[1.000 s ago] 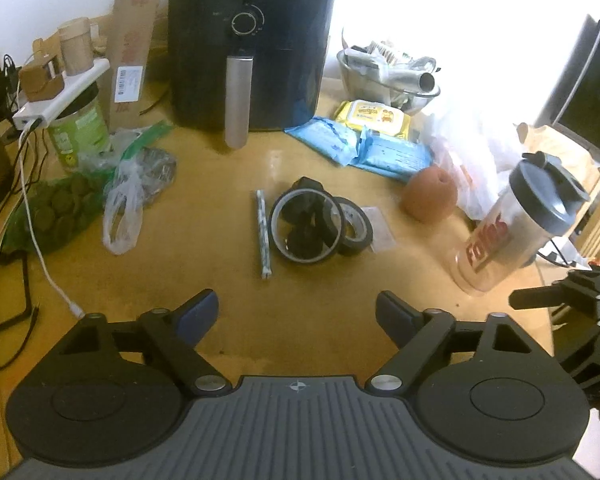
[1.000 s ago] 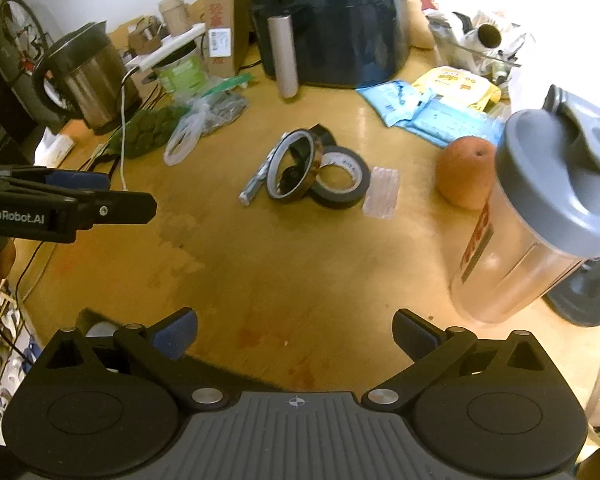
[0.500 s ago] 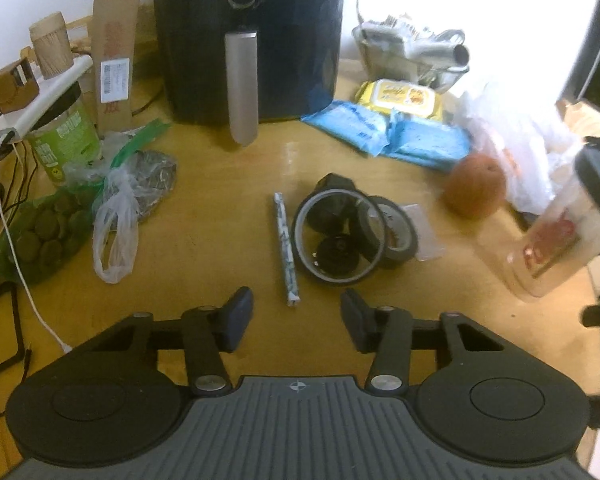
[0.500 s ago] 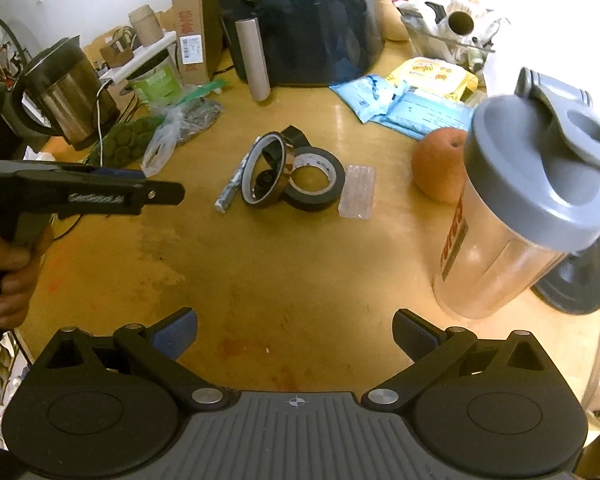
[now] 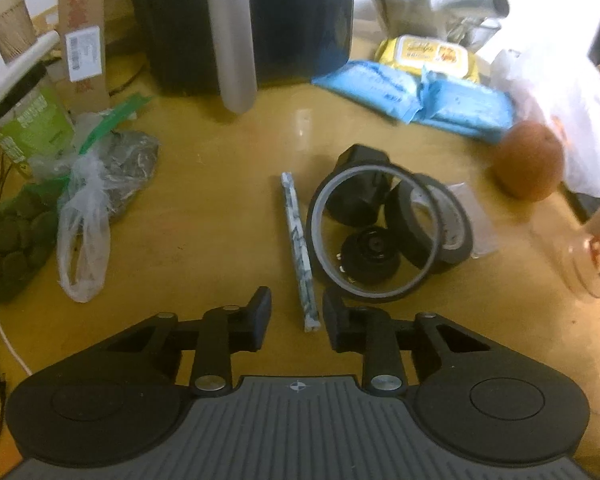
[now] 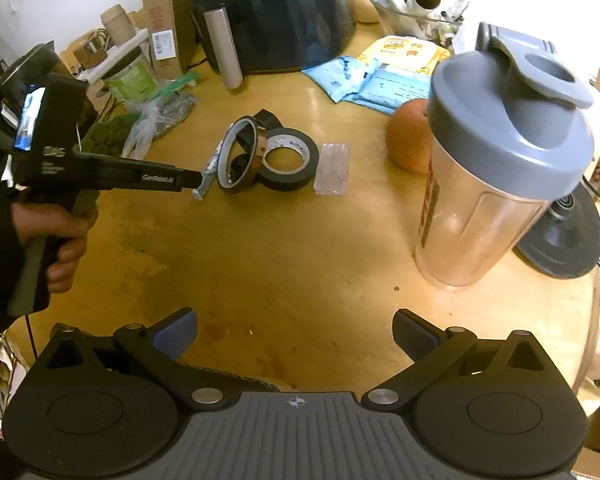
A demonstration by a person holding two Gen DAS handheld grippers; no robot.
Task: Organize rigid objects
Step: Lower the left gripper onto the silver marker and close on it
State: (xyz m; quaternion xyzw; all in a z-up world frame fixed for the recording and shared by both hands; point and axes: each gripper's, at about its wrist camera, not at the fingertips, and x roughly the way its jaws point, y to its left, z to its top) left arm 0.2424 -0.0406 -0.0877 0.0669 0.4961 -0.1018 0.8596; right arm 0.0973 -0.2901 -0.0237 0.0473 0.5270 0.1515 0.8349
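Observation:
A thin blue-white patterned stick (image 5: 299,250) lies on the wooden table (image 5: 204,208). My left gripper (image 5: 297,312) is low over the table with its narrowed, still open jaws on either side of the stick's near end, not touching it. To the stick's right lie a large thin tape ring (image 5: 374,236), a black tape roll (image 5: 432,222) and black round parts (image 5: 370,256). In the right wrist view the left gripper (image 6: 192,178) reaches the stick (image 6: 208,176) beside the tape rolls (image 6: 288,158). My right gripper (image 6: 294,332) is open and empty above bare table.
A black air fryer (image 5: 244,20) stands at the back. Plastic bags (image 5: 96,184) and green goods lie left. Blue wipe packs (image 5: 416,96), an orange fruit (image 6: 410,138) and a clear shaker bottle with a grey lid (image 6: 496,152) stand right. A clear blister strip (image 6: 332,168) lies by the tape.
My left gripper has moved forward and down to the stick, and its jaws have narrowed around the stick's near end. The right gripper has drifted slightly and stays wide open.

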